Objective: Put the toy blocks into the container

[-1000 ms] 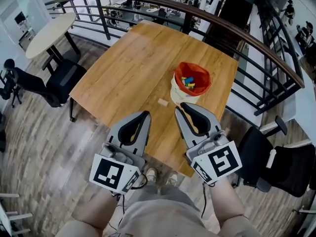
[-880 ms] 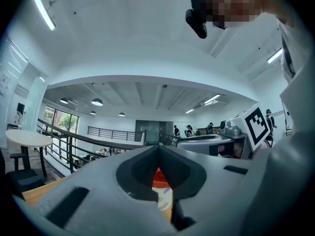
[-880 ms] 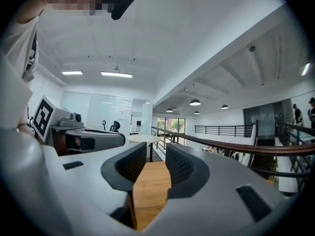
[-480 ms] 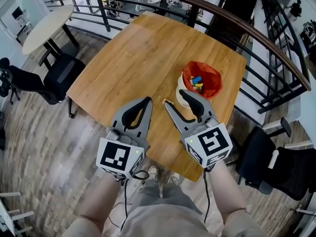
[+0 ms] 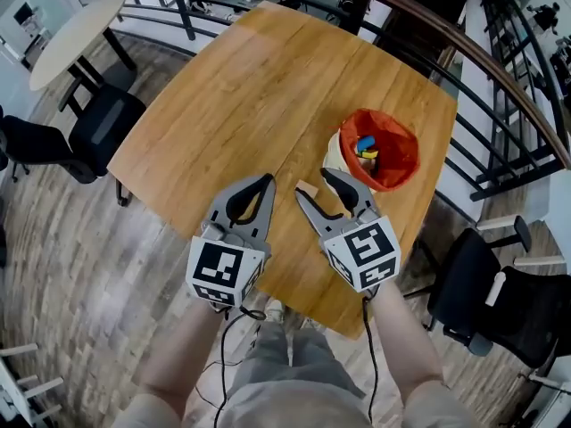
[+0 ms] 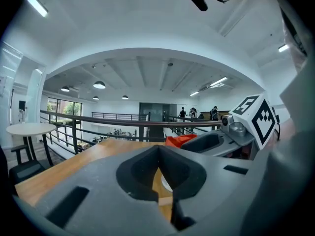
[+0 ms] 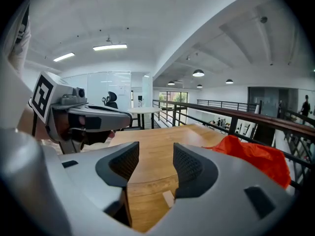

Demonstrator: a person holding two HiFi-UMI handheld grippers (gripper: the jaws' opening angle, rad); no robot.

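At the far left stands one round white table [image 5: 67,29] with one black chair [image 5: 98,127] beside it, both on the floor beyond the edge of the wooden tabletop [image 5: 250,96]. Over the near edge of that tabletop hang two tools, side by side, each with one marker cube at its back. The left tool [image 5: 265,184] has its two jaws pressed together with nothing between them; its own view shows only a thin slit of tabletop behind the closed tips. Just to its right one pale wooden block [image 5: 308,188] lies flat on the tabletop, the only block outside the bucket. The right tool [image 5: 311,184] has its jaws spread, having just been opening. The wooden block sits on the tabletop in the gap between them, nearer the right jaw, and neither pad presses on it. Just right of that tool stands one white bucket [image 5: 337,154] lined with one orange bag [image 5: 401,154]. It holds a small heap of coloured blocks [image 5: 366,145], blue and yellow among them, too small to count. Past the tabletop's right edge runs a dark railing [image 5: 500,78], and a second black chair [image 5: 486,297] stands at the lower right.
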